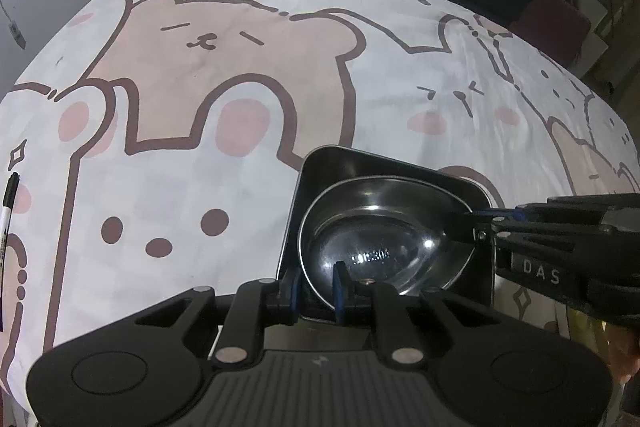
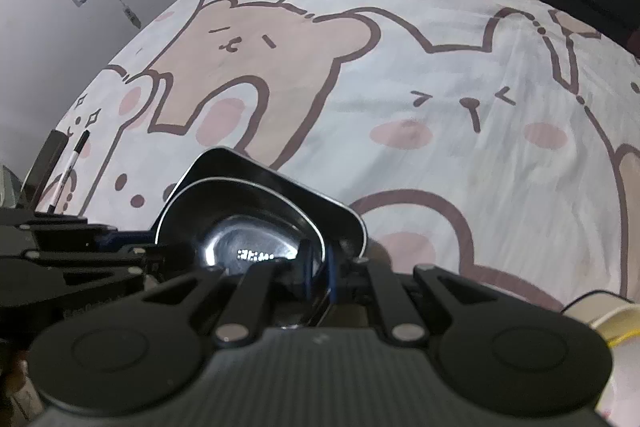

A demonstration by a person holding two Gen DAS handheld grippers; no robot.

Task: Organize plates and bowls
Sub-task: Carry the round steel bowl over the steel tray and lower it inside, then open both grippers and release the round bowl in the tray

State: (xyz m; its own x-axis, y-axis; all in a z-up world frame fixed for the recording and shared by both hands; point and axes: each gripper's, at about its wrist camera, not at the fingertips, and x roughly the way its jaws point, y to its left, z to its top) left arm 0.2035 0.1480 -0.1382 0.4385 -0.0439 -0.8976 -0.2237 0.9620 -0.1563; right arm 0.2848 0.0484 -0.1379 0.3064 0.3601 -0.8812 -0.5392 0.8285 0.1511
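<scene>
Cloth (image 1: pixel 360 99) beyond tray (image 1: pixel 320 163) open; marker (image 1: pixel 8 211) far left.

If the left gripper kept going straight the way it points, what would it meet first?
The left gripper already has its jaws over the near rim of the bowl, so it would push that first. The square tray lies under the bowl, then bare bedsheet.
</scene>
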